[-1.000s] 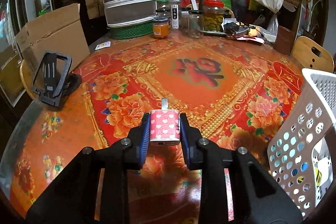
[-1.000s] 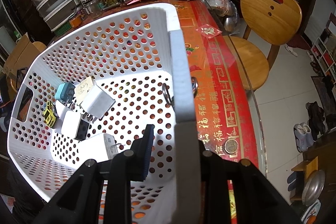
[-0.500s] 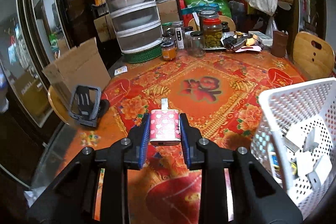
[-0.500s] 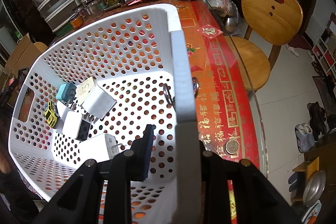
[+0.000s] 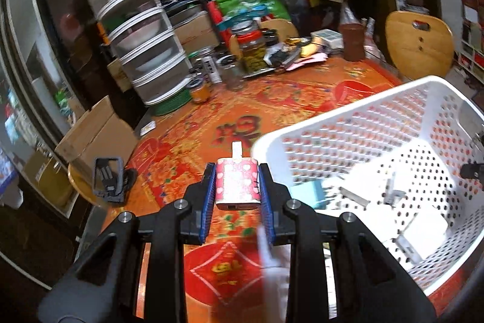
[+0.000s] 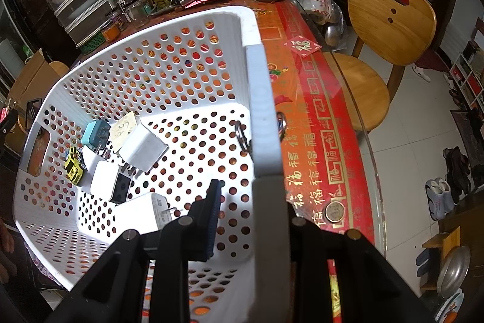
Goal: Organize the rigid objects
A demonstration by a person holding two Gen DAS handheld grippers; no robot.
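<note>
Several chargers (image 6: 142, 146) already sit in the basket (image 6: 257, 99). Left tool (image 5: 237, 186) clamps the pink charger (image 5: 237, 182), basket just right of it, drop pending; right tool (image 6: 242, 202) pinches the basket wall.

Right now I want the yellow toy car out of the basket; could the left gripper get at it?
Probably not: the left gripper is shut on the pink charger, though the toy car lies uncovered in the basket.

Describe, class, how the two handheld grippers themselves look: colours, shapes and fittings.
Both are matte black, angular frames. On the left gripper, two broad struts taper into fingers lined with ribbed blue pads, with round silver pins at the joints. The right gripper has the same black frame, silver pins and ribbed dark-blue pad. No cables, markings or sleeves show.
</note>
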